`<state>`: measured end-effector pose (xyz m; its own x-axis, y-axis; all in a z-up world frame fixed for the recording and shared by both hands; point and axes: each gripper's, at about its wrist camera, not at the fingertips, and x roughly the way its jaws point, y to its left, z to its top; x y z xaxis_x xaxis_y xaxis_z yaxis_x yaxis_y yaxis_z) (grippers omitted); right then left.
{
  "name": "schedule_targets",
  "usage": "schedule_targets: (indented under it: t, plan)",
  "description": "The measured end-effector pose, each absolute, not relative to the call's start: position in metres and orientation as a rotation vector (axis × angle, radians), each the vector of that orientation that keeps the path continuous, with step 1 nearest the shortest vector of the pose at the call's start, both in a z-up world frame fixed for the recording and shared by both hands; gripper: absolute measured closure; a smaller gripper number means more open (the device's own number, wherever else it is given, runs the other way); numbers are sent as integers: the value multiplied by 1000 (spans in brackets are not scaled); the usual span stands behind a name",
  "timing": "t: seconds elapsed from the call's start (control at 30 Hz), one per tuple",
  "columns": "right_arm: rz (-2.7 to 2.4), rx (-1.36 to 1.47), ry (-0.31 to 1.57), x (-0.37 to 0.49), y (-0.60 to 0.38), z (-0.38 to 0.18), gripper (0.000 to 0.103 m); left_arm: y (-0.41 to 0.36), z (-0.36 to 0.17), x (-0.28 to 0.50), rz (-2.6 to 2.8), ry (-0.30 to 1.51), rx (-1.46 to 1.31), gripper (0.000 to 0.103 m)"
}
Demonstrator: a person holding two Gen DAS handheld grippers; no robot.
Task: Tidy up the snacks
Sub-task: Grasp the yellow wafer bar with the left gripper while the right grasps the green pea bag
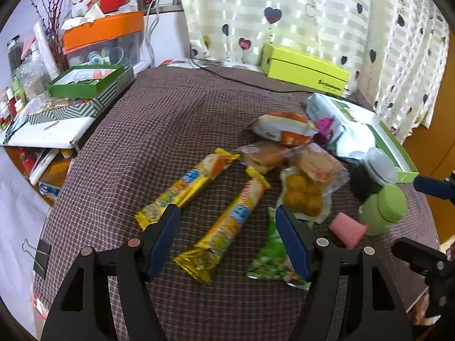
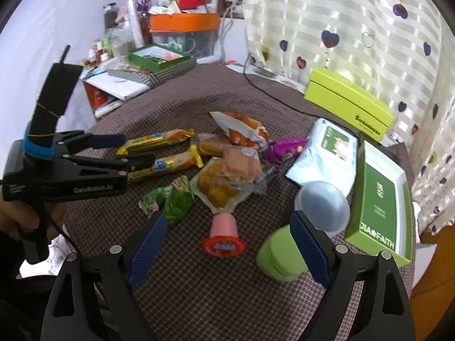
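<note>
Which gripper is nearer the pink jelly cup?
Right. The right gripper is open around the pink jelly cup; the left gripper hovers over a yellow snack bar, beside it.

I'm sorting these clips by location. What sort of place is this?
Most likely a lived-in room at home, not a lab or shop: a heart-print curtain hangs behind a table under a checked cloth, and cluttered storage boxes crowd the side shelf.
</note>
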<state>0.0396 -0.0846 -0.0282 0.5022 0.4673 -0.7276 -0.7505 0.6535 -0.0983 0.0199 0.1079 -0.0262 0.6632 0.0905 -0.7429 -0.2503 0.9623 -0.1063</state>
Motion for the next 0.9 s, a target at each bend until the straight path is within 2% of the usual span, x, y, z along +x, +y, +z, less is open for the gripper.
schedule_targets:
  t: [0.27, 0.4, 0.47, 0.57, 0.9]
  plan:
    - [795, -407, 760, 49, -77, -32, 14, 116, -52, 32, 140, 889, -184, 33]
    - [807, -383, 762, 52, -76, -31, 14, 116, -65, 39, 127, 936, -168, 58]
    - [808, -376, 779, 54, -74, -32, 14, 113, -67, 40, 125, 937, -156, 60]
    - [830, -356, 814, 55, -70, -35, 15, 107, -67, 39, 108, 934, -148, 74]
    - [905, -376, 873, 52, -37, -53, 23, 110, -61, 24, 137, 898, -190, 78]
